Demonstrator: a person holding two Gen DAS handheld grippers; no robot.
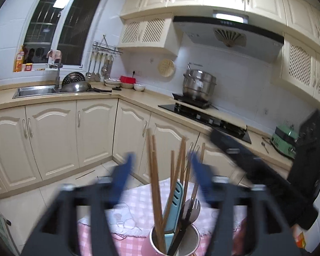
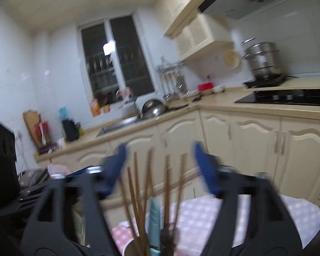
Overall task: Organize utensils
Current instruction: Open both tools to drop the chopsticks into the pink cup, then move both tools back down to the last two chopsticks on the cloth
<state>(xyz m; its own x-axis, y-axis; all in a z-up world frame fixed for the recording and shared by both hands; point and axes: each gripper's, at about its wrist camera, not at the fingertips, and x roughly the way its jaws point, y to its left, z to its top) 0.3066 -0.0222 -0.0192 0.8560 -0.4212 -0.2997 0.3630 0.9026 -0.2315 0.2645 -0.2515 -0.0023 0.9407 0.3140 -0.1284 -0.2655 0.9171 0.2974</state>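
Kitchen, chopsticks (image 1: 156,183) upright (cup (image 1: 189,242)), grippers spread

The right gripper (image 2: 159,166) hangs with its blue fingers (image 2: 207,170) spread wide above a pale cup (image 2: 128,248) on a pink checked cloth (image 2: 202,219). Wooden chopsticks (image 2: 138,194) and a light-blue utensil (image 2: 154,224) stand in the cup, rising between the fingers (everything motion-blurred)

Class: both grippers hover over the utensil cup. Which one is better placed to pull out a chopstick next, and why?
Probably the left gripper: open, with several chopsticks between its fingers and the cup sharp below. The right gripper also straddles them, but its view is blurred.
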